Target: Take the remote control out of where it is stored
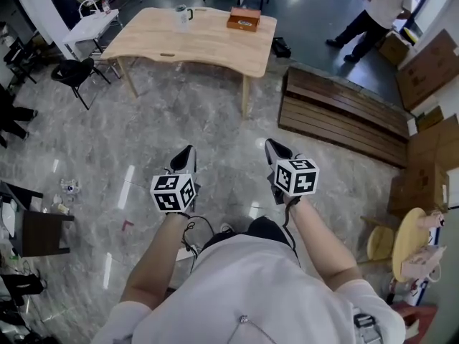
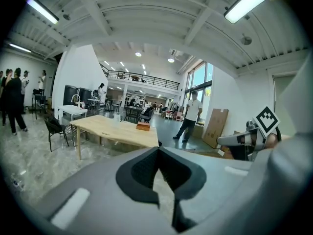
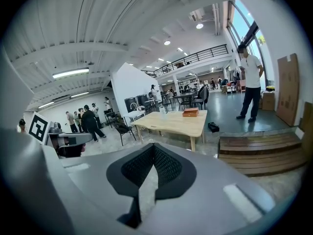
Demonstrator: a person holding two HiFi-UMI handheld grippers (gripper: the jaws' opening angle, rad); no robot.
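Observation:
No remote control shows in any view. A small brown wooden box (image 1: 244, 19) (image 2: 143, 126) (image 3: 190, 112) lies at the far right end of a light wooden table (image 1: 193, 45), with a clear lidded cup (image 1: 182, 15) to its left. The table is a few steps ahead of me. My left gripper (image 1: 188, 151) (image 2: 157, 150) and right gripper (image 1: 272, 145) (image 3: 154, 146) are held side by side at waist height over the marble floor, pointing toward the table. Both are shut, tips touching, with nothing between them.
A low dark wooden platform (image 1: 344, 113) lies right of the table. A black chair (image 1: 75, 72) stands left of it, and a black bag (image 1: 281, 47) sits on the floor by its right end. A person (image 1: 373, 16) stands beyond, near cardboard boxes (image 1: 430, 63). A dark side table (image 1: 39, 231) is at my left.

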